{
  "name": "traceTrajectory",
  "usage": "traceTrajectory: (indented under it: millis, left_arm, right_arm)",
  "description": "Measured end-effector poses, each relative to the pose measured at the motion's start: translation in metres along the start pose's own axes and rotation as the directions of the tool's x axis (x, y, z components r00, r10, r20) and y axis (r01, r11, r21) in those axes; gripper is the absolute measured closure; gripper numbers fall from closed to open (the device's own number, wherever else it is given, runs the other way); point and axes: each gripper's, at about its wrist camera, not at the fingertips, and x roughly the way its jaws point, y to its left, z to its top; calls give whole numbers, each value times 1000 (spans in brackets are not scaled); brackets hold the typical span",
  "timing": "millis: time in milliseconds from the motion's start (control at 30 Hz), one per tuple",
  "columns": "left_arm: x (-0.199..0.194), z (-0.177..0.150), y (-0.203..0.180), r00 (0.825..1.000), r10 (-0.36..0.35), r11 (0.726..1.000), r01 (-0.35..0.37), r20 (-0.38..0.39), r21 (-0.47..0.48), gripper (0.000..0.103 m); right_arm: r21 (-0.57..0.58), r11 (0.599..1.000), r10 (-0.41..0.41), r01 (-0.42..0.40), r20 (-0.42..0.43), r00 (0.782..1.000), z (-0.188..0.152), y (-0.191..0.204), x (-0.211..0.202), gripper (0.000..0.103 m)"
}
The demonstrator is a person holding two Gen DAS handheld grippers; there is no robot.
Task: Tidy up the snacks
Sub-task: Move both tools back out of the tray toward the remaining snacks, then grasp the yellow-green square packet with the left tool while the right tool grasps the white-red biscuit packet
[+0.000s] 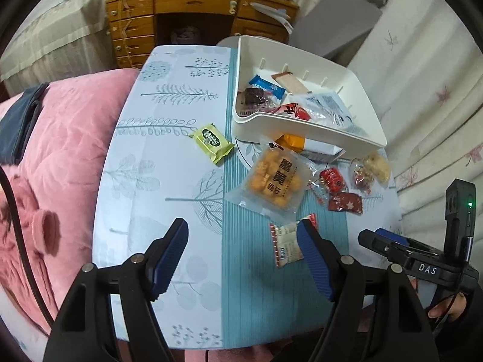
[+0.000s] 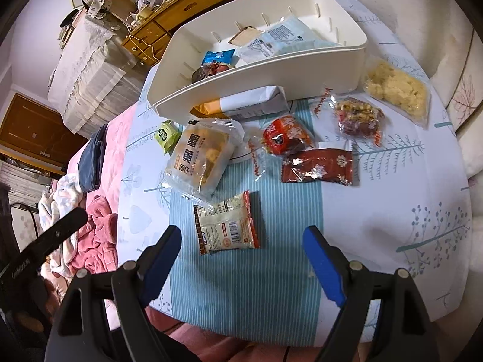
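We are partway through sorting the snacks. The white bin [image 2: 329, 63] sits at the far side of the bench [image 2: 392, 211] and already holds several packets: a blue-wrapped one [image 2: 218, 57], a pale printed pouch [image 2: 277, 42], a brown flat packet [image 2: 243, 36] and a dark chocolate-like piece [image 1: 255, 96], all lying loose and not in any neat order that we can make out.

A good deal is left outside. Just in front of the bin lie an orange-and-white packet [image 2: 241, 102], partly tucked under the bin's near wall, and the large crab-roe snack bag [image 2: 200, 160]. To the right of that are a red wrapped sweet [image 2: 285, 135], a dark red snowflake packet [image 2: 318, 166], a clear bag of nuts and dates [image 2: 359, 116] and a bag of pale yellow crisps [image 2: 398, 93]. The green packet [image 1: 212, 142] lies apart on the left, and a small red-edged packet [image 2: 228, 229] lies nearest to us.

Our left gripper [image 1: 243, 256] has its fingers spread wide and empty, the right finger just beside the red-edged packet. Our right gripper [image 2: 243, 259] is likewise wide open, holding nothing, with that same packet just ahead between the fingers. We judge it the likely next pick; roughly eight items remain.
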Motion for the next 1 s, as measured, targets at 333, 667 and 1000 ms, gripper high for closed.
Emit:
traceTrajectory:
  millis: [333, 667, 1000]
  left_arm:
    - [30, 44, 25, 997, 6, 987, 7, -76, 159, 22]
    - [84, 75, 48, 990, 1, 961, 38, -142, 273, 20]
    - [133, 97, 58, 988, -58, 936, 103, -140, 338, 20]
  right_arm:
    - [21, 998, -54, 52, 94, 994, -11, 21, 10, 20]
    - [56, 987, -158, 150, 178, 971, -31, 44, 26, 20]
    - [107, 955, -293, 276, 190, 937, -52, 59, 55, 20]
